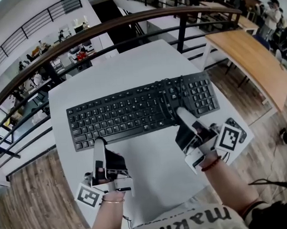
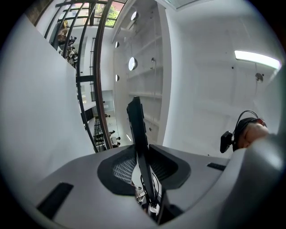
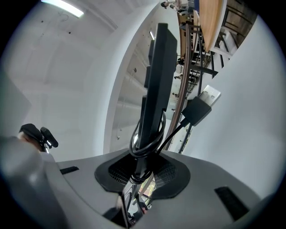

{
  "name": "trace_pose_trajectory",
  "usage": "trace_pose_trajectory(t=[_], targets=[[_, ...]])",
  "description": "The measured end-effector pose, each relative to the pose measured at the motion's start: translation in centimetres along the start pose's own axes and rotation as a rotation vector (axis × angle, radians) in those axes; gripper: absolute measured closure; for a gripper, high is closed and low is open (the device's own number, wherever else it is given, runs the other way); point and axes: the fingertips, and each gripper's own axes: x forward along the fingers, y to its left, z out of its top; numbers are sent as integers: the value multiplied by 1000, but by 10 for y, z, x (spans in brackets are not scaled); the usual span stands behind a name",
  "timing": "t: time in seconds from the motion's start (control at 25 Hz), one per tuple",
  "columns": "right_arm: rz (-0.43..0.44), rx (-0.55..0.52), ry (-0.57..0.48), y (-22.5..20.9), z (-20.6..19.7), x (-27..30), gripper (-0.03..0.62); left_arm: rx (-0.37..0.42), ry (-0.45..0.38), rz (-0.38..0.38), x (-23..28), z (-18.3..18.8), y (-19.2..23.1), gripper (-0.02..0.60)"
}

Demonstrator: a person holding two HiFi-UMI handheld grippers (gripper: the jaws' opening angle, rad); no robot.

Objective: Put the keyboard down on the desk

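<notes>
Black full-size keyboard (image 1: pixel 138 109) sits mid-frame over the white square desk (image 1: pixel 153 170), held by its near edge. I can't tell whether the far edge touches the desk.

- Left claw (image 1: pixel 99 142): clamped on the thin edge.
- Right claw (image 1: pixel 182 114): clamped on the edge where the black cable (image 3: pixel 147 143) is looped.

Risks:
- The dangling USB plug (image 3: pixel 203 105) may get trapped underneath, leaving the keyboard rocking.
- The shallow edge grips may slip if one side drops first.

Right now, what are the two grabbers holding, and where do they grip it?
Both hold the keyboard by its near edge: left gripper toward the left end, right gripper further right, where the cable wraps around it.
</notes>
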Motion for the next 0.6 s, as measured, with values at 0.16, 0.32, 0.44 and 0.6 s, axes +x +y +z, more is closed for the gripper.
trace_pose_trajectory(t=[0.16,0.32,0.44,0.6], targets=[[-7,-21,-44,19,2,-1,477,-22,40,-24,7,6,-9,497],[-9,-46,-72,23,2,-14,477,-38,64,-55,7,-1,-9,497],[-7,-54,-90,26,0,-16,478,-42,80,-66,6,0,-11,497],[6,-53,-90,25,0,-14,477,-23,90,-71,8,3,-12,497]])
